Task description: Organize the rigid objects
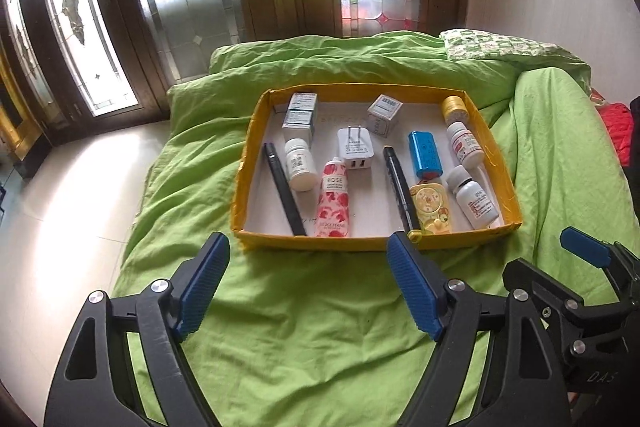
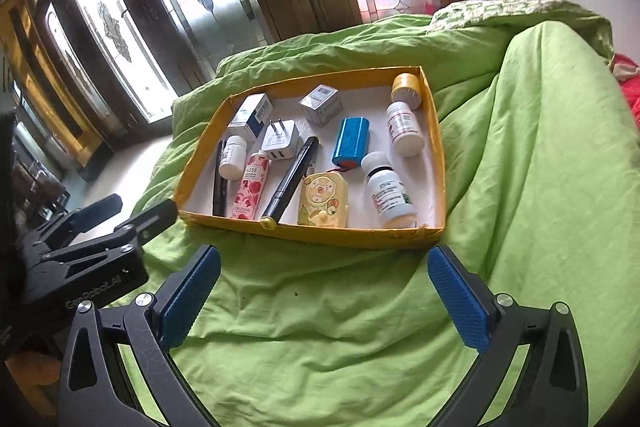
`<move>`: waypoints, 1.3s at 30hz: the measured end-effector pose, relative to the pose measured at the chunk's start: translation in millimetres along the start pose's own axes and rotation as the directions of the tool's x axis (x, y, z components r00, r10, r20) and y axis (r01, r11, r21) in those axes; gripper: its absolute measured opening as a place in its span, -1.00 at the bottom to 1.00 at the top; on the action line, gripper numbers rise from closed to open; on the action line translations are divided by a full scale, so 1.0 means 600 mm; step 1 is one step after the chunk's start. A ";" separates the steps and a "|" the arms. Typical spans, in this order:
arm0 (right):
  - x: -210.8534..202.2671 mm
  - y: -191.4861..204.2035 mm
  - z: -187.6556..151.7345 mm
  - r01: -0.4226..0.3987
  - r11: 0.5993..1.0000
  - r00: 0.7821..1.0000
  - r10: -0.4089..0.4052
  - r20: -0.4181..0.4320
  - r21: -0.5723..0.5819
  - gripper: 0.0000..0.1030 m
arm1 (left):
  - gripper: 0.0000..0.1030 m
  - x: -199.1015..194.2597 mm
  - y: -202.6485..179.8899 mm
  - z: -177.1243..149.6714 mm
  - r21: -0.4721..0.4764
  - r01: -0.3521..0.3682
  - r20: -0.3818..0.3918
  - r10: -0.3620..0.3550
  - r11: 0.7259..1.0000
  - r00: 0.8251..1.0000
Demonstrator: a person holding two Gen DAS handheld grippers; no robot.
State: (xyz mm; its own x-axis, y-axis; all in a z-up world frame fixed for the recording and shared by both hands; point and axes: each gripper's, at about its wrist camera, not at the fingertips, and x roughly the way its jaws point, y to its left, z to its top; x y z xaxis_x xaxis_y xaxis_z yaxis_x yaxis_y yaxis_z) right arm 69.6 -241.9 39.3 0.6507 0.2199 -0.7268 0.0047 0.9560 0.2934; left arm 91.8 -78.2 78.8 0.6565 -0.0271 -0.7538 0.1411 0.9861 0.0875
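A yellow cardboard tray (image 1: 312,245) (image 2: 320,233) lies on a green bedcover. In it lie two black pens (image 1: 284,187) (image 1: 400,193), a pink rose tube (image 1: 334,201), a white USB charger (image 1: 354,151), a blue battery pack (image 1: 424,155), a yellow toy case (image 1: 430,207), several white pill bottles (image 1: 300,165) and small boxes (image 1: 384,115). My left gripper (image 1: 308,283) is open and empty, just short of the tray's near wall. My right gripper (image 2: 324,293) is open and empty, also before the tray. The right gripper's blue pad shows in the left wrist view (image 1: 584,253).
The green bedcover (image 1: 304,327) spreads under and around the tray, bulging high at the right (image 2: 540,147). A patterned pillow (image 1: 492,45) lies at the back. White floor (image 1: 60,227) and dark wooden glass doors (image 1: 132,7) lie to the left.
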 end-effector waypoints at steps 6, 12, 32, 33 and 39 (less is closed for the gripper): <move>-0.026 0.009 -0.013 0.023 1.000 1.000 -0.023 0.013 -0.014 0.98 | 0.66 -0.031 0.004 -0.010 -0.031 -0.023 -0.004 0.023 0.999 1.000; -0.057 0.011 -0.024 0.070 0.998 0.998 -0.070 0.004 -0.005 0.98 | 0.67 -0.060 -0.016 -0.022 -0.012 -0.044 -0.006 0.044 0.999 0.999; -0.130 0.021 -0.049 0.085 0.996 0.996 -0.085 0.023 -0.002 0.98 | 0.67 -0.120 -0.029 -0.037 -0.026 -0.004 -0.014 0.004 1.000 1.000; -0.132 0.022 -0.048 0.084 0.996 0.996 -0.084 0.026 -0.003 0.98 | 0.67 -0.122 -0.030 -0.036 -0.022 -0.008 -0.005 0.008 1.000 1.000; -0.139 0.027 -0.047 0.083 0.997 0.996 -0.083 0.038 -0.004 0.98 | 0.67 -0.131 -0.027 -0.031 -0.029 -0.010 0.034 0.011 1.000 0.999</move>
State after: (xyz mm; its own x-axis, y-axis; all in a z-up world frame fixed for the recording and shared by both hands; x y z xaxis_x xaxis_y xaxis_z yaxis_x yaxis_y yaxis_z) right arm -6.0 -239.4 86.9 0.6765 0.1324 -0.7245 0.0559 0.9716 0.2298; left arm 24.1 -88.8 124.2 0.6829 -0.0218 -0.7302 0.1130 0.9907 0.0762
